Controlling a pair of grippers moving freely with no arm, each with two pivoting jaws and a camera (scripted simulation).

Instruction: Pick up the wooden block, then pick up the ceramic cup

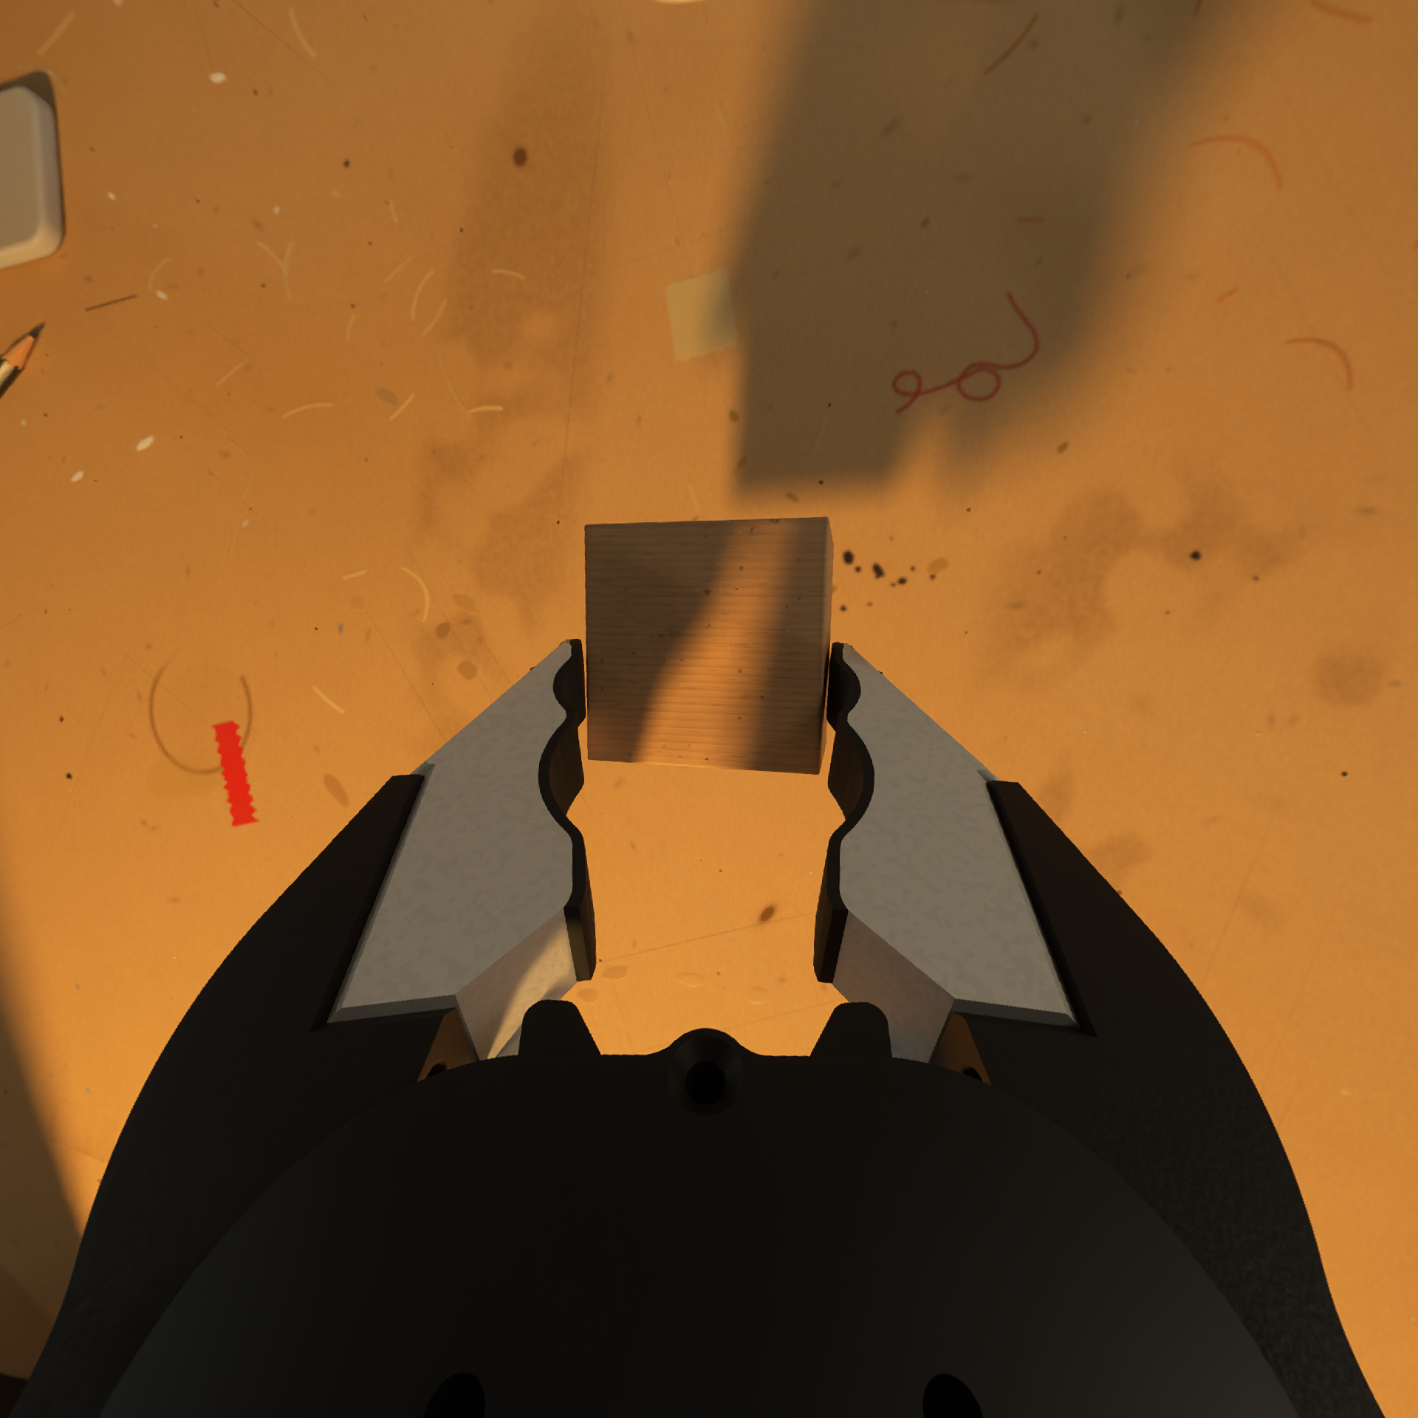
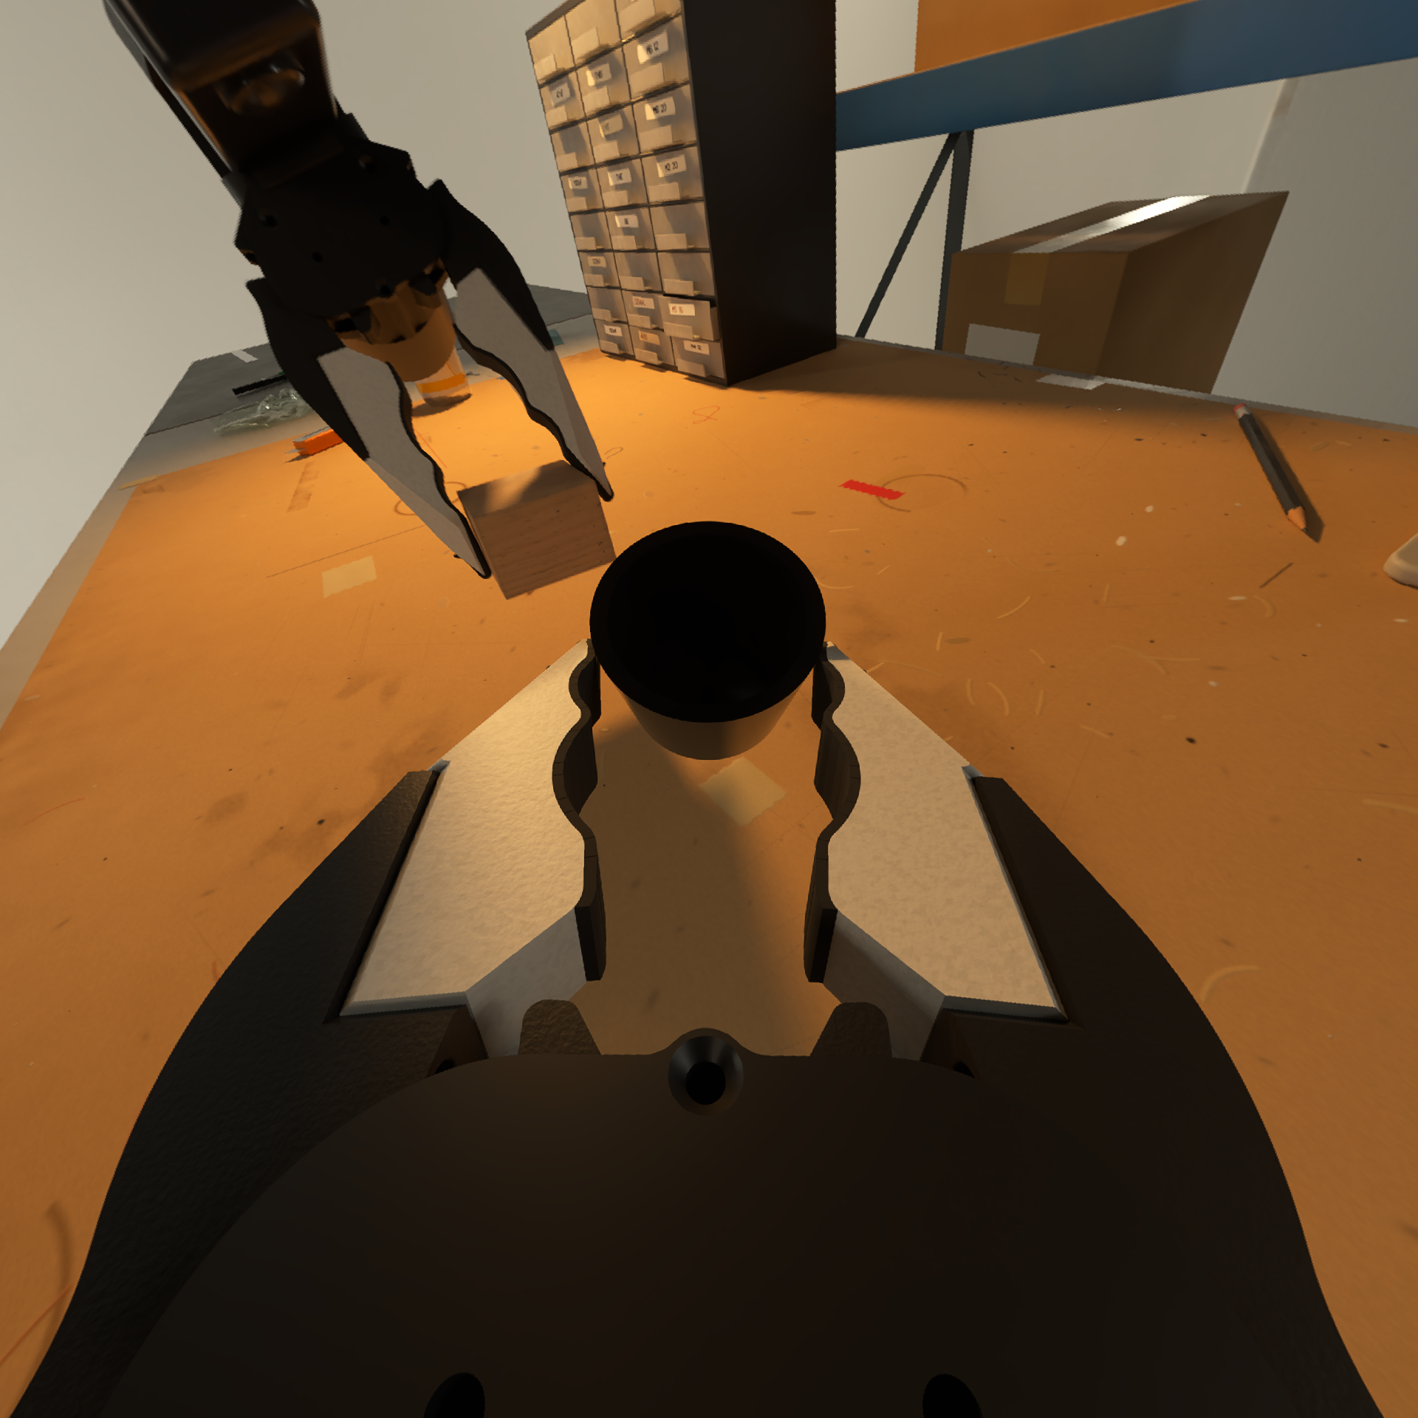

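The wooden block [image 1: 706, 614] is a pale cube held between my left gripper's [image 1: 706, 652] fingertips, which press on its two sides over the orange table [image 1: 1112, 806]. The right wrist view shows that left gripper [image 2: 543, 533] pointing down with the block [image 2: 556, 549] in its tips. The ceramic cup [image 2: 706, 614] is black and round with its opening towards the camera. My right gripper [image 2: 707, 660] is shut on it at the rim, both fingertips touching its sides. Its base hangs over a pale tape patch [image 2: 748, 794].
A dark drawer cabinet [image 2: 652, 192] and a cardboard box [image 2: 1112, 291] stand at the table's far edge under a blue shelf [image 2: 1074, 69]. A pencil [image 2: 1277, 476] lies to the right. A red mark [image 2: 871, 489] and an orange-and-white container [image 2: 441, 384] are also on the table.
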